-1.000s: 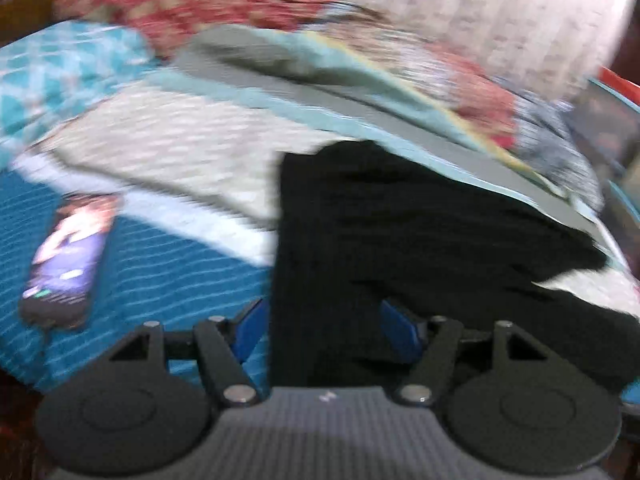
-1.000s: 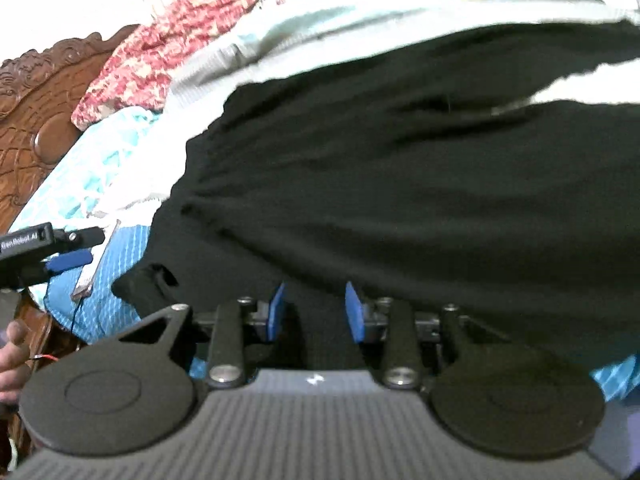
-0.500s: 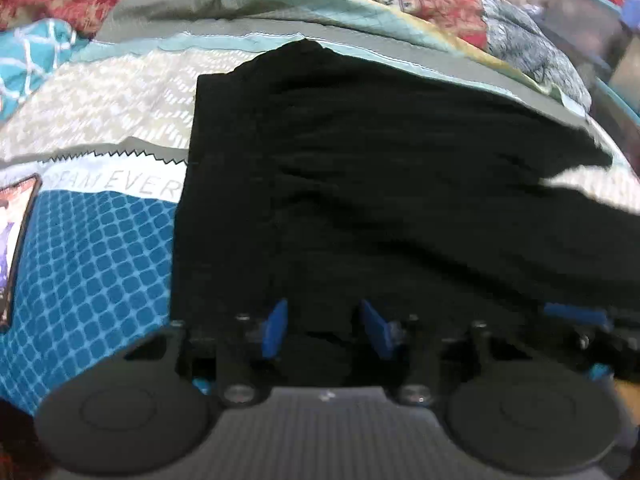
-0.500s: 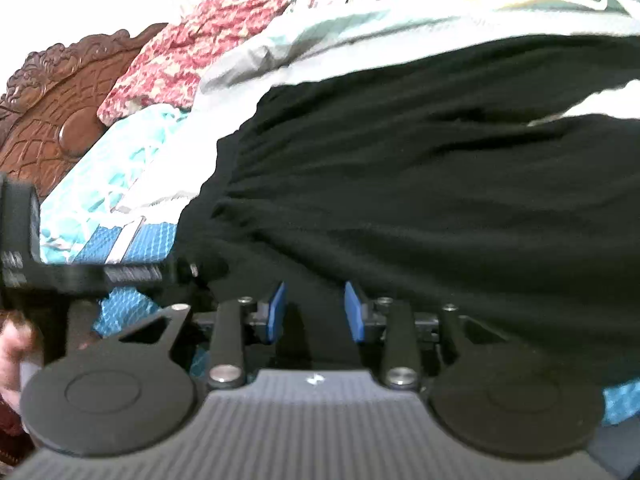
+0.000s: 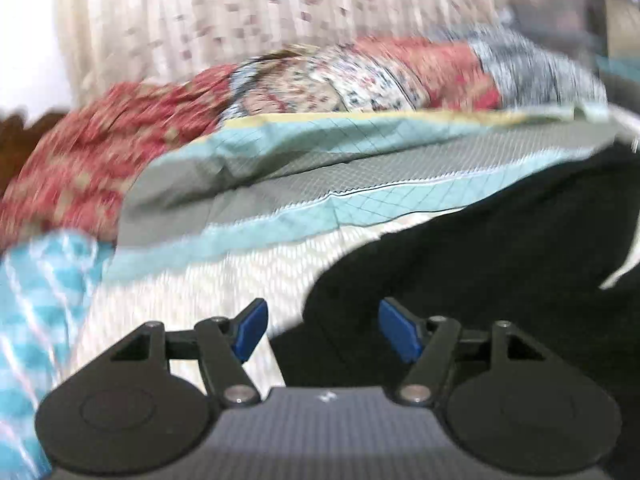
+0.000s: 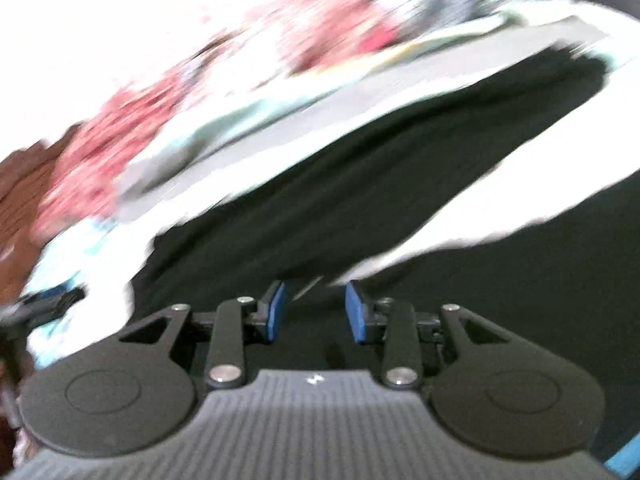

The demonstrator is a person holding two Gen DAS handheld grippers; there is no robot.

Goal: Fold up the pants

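Observation:
Black pants [image 5: 480, 260] lie spread on the bed, filling the right of the left wrist view. My left gripper [image 5: 325, 332] is at their near left corner. Its jaws are opening, and the cloth's edge lies between the blue pads [image 5: 250, 330] without being pressed. In the blurred right wrist view the pants [image 6: 360, 180] stretch away to the upper right, with a pale gap between the two legs just ahead. My right gripper [image 6: 316, 312] is shut on a bunch of the black cloth.
A teal, grey and cream bedspread [image 5: 360, 200] covers the bed. A red patterned quilt [image 5: 100, 152] is heaped along the far side, below a pale curtain [image 5: 240, 20]. A brown wooden headboard [image 6: 16, 200] stands at the left edge.
My left gripper closed on the pants' waist edge, then spread its jaws off the cloth. Both grippers swept across the bed with the cloth, and both views now face the far quilt.

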